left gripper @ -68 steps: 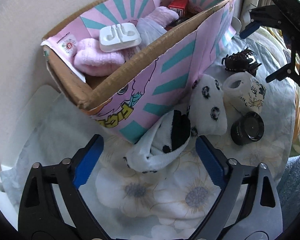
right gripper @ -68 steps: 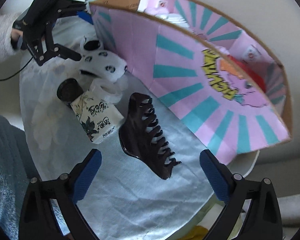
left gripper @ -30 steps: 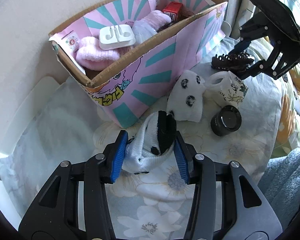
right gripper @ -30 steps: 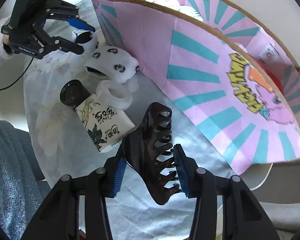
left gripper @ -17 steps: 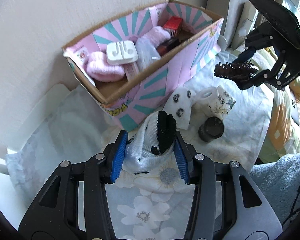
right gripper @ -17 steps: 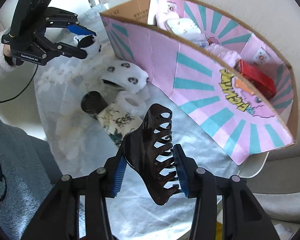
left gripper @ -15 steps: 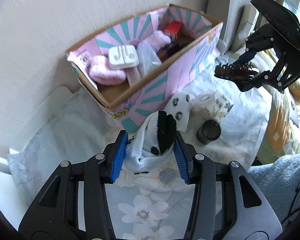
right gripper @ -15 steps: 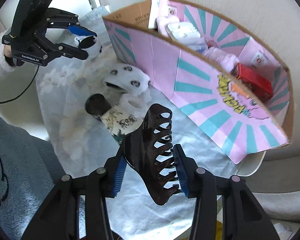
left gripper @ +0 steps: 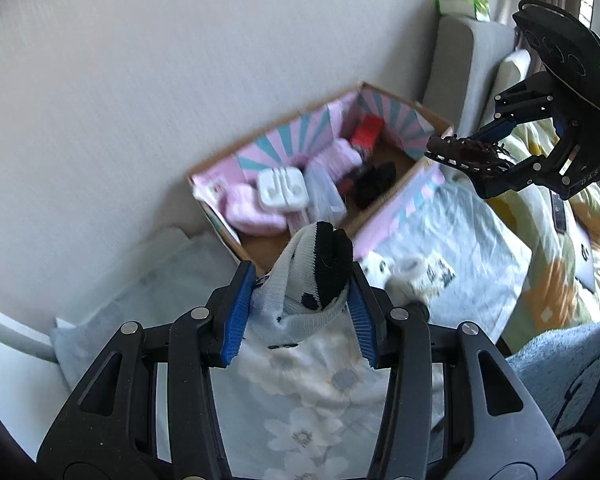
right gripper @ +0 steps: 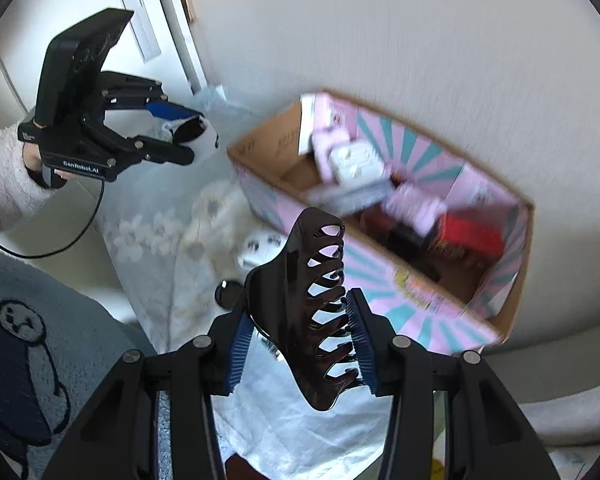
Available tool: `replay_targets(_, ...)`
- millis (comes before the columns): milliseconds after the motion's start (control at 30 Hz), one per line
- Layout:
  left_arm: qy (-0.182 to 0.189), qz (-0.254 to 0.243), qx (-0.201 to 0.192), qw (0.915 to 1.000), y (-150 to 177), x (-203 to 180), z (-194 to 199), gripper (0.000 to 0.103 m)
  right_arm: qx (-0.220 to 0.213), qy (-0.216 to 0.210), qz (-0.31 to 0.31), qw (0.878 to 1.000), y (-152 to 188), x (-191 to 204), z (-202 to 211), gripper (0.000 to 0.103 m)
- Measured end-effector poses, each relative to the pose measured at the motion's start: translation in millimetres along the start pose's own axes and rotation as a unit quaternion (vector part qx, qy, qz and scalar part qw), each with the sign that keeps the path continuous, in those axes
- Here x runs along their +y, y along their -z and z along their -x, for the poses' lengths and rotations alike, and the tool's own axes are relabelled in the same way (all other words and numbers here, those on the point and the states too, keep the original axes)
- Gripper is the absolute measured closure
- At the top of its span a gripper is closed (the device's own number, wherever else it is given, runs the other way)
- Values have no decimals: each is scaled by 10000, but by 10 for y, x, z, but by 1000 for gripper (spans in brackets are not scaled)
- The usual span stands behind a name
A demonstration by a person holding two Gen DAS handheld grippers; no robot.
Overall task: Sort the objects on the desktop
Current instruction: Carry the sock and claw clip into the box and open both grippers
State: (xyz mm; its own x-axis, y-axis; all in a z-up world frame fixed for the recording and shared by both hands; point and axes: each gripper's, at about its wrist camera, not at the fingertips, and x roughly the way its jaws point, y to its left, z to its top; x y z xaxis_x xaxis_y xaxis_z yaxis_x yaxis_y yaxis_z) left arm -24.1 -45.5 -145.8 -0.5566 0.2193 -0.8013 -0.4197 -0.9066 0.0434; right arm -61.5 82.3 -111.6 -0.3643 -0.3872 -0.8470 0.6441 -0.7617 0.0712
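Observation:
My left gripper (left gripper: 300, 300) is shut on a white sock with black spots (left gripper: 312, 276) and holds it high above the floral cloth, just in front of the pink and teal cardboard box (left gripper: 410, 120). My right gripper (right gripper: 300, 340) is shut on a dark brown claw hair clip (right gripper: 316, 312), raised above the box's near wall (right gripper: 440, 320). The right gripper with the clip (left gripper: 468, 156) hangs over the box's right end. The left gripper with the sock (right gripper: 180, 132) shows at the left in the right wrist view.
The box holds a white earphone case (left gripper: 280, 188), pink socks (left gripper: 252, 212), a red packet (left gripper: 366, 132) and dark items. A second spotted sock (left gripper: 380, 270), a printed white pouch (left gripper: 436, 272) and a black jar (right gripper: 226, 292) lie on the cloth. A wall stands behind the box.
Both grippers closed on their objects and lifted them off the cloth. Both have since risen much higher and moved toward the box opening.

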Motion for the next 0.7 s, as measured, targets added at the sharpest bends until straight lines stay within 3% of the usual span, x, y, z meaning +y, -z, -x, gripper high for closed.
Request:
replay_targets(367,-143,87,-229,9996,-620,124,-65,61,-215,289,244,9991,-460,-283,148,60)
replay_targets(700,-42,301,90,9995,-1058,162,-719,61,37,147,365,9992,-734,-602,-233,61)
